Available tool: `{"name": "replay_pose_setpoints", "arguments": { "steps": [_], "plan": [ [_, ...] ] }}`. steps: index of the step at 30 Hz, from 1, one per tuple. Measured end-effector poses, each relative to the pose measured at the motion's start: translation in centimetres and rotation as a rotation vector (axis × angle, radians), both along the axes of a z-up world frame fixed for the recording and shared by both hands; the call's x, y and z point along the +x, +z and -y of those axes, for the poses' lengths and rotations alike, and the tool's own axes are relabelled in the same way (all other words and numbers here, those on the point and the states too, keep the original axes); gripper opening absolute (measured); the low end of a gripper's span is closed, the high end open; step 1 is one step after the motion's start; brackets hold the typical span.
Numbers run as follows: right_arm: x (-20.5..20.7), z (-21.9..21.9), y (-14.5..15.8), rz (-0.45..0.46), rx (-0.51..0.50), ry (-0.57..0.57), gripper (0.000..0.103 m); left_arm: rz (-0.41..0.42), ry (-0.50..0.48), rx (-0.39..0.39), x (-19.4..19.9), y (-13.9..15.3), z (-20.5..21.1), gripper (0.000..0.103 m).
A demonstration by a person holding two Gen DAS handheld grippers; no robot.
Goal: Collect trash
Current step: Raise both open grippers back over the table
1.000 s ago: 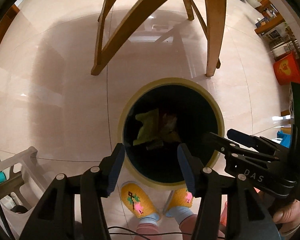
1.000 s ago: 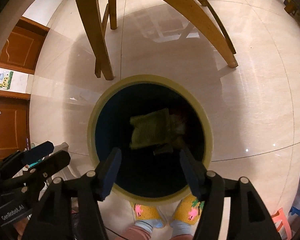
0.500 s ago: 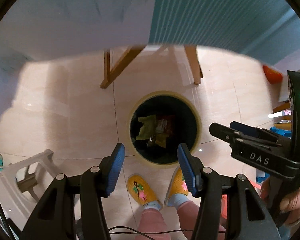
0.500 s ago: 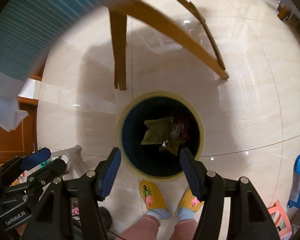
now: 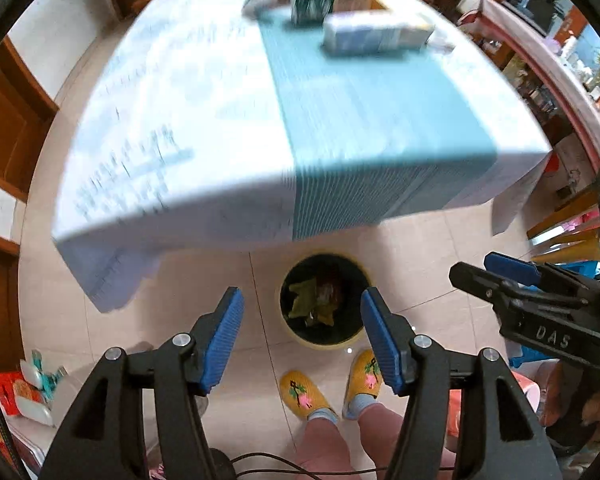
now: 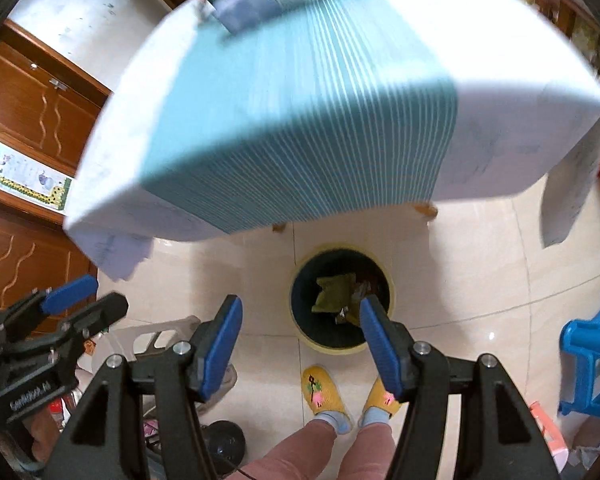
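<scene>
Yellow-rimmed round trash bin (image 5: 325, 338) stands on the tiled floor before my slippers, crumpled wrappers (image 6: 334, 294) inside. My left tongs (image 5: 302, 340), jaws just widened, and right tongs (image 6: 300, 342) both gape, empty. Blurred boxes (image 5: 374, 34) sit on the striped tablecloth (image 5: 340, 120).

Table edge (image 5: 260, 216) overhanging open bin (image 5: 324, 340)
</scene>
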State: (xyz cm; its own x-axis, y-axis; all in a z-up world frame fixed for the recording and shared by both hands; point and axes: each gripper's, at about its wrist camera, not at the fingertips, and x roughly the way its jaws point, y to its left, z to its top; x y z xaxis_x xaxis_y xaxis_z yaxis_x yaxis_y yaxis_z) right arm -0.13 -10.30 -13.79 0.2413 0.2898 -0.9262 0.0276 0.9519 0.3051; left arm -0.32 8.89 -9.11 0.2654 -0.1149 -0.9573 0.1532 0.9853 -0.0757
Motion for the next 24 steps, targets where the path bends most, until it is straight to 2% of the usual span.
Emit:
{"name": "replay_pose_setpoints", "arguments": {
  "steps": [2,6,14,19,24],
  "plan": [
    [-0.3,-0.2,2.5,0.033,-0.002,0.001,0.061,0.027,-0.01,-0.013,0.3,2.2,-0.2,0.06],
    [-0.8,-1.0,7.1,0.119,-0.012,-0.007,0.061,0.131,-0.046,-0.028,0.8,7.0,-0.2,0.061],
    [-0.9,-2.3,15.0,0.324,-0.045,-0.02,0.061,0.264,-0.073,-0.047,1.6,13.2,-0.8,0.063],
    [-0.1,-2.9,17.7,0.408,-0.069,-0.022,0.061,0.321,-0.092,-0.045,2.6,15.2,-0.6,0.064],
    [1.2,-2.4,19.0,0.428,-0.092,-0.033,0.061,0.362,-0.141,-0.032,4.5,16.6,0.2,0.066]
  ]
}}
